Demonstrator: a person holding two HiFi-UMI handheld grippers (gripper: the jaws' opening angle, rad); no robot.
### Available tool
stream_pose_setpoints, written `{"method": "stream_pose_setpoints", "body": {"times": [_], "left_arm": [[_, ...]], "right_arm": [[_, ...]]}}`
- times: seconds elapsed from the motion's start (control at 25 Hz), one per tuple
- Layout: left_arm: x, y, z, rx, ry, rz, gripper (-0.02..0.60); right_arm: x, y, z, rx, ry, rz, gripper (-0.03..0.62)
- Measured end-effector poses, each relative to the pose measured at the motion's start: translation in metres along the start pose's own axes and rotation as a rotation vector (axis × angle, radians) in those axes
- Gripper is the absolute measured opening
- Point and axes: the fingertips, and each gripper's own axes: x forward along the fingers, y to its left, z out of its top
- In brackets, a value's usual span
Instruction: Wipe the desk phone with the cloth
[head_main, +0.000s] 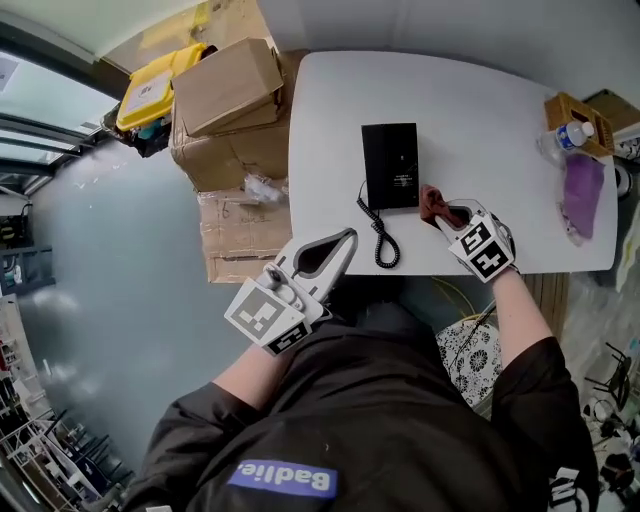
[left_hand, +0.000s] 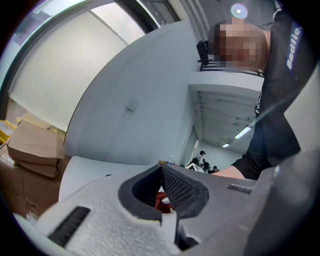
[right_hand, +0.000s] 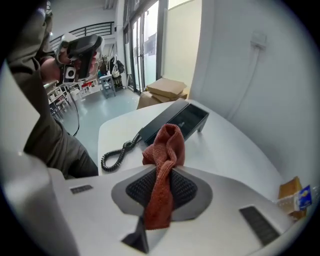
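Beside black desk phone (head_main: 390, 165), bunched rust-red cloth (head_main: 433, 204) in right fingers (right_hand: 192, 192); left fingers (left_hand: 181, 188) clenched.

White lettering "Badlie" on a blue patch (head_main: 283, 479) of the person's black jacket (head_main: 380, 420), upside down, same word in white on the black sleeve (left_hand: 294, 47), tiny white print on the black desk phone (head_main: 391, 165) unreadable

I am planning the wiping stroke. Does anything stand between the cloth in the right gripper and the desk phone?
Nothing visible does. The cloth, which the right gripper pinches in its jaws, hangs just right of the desk phone, with only bare table between. The coiled cord lies near the phone's front-left, off that path.
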Motion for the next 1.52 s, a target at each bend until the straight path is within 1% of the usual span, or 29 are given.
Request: {"method": "stream_pose_setpoints", "body": {"times": [0.12,0.24,0.32,0.44,0.6,0.68,0.76,0.96,1.04,1.32,1.4,1.52], "left_arm": [[-0.001,0.004,0.015,0.035,-0.013,-0.017,0.015],[0.003,0.014,0.026,0.057,-0.017,0.004,0.015],[0.009,0.020,0.030,0.062,-0.019,0.031,0.015],[0.019,0.025,0.030,0.030,-0.029,0.090,0.015],[0.036,0.038,0.026,-0.003,-0.027,0.151,0.015],[0.045,0.047,0.027,-0.014,-0.033,0.182,0.015],[0.053,0.056,0.030,-0.023,-0.045,0.209,0.015],[0.065,0.073,0.040,-0.047,-0.073,0.255,0.015],[0.065,0.077,0.042,-0.064,-0.078,0.269,0.015],[0.048,0.091,0.035,-0.065,-0.085,0.312,0.015],[0.043,0.094,0.034,-0.061,-0.089,0.325,0.015],[0.036,0.096,0.038,-0.089,-0.095,0.343,0.015]], "right_arm": [[-0.021,-0.037,0.035,-0.004,-0.050,-0.085,0.071],[-0.029,-0.074,0.076,-0.041,-0.102,-0.116,0.071],[-0.029,-0.094,0.097,-0.076,-0.122,-0.112,0.071],[-0.021,-0.119,0.119,-0.140,-0.128,-0.088,0.071],[0.002,-0.149,0.139,-0.205,-0.122,-0.045,0.071],[0.015,-0.163,0.145,-0.245,-0.102,-0.027,0.071],[0.030,-0.171,0.147,-0.261,-0.073,0.017,0.071],[0.061,-0.155,0.153,-0.244,-0.017,0.224,0.071],[0.069,-0.146,0.156,-0.251,0.003,0.290,0.071],[0.088,-0.126,0.168,-0.336,0.108,0.434,0.071],[0.092,-0.119,0.175,-0.349,0.121,0.470,0.071],[0.098,-0.109,0.187,-0.366,0.128,0.511,0.071]]}}
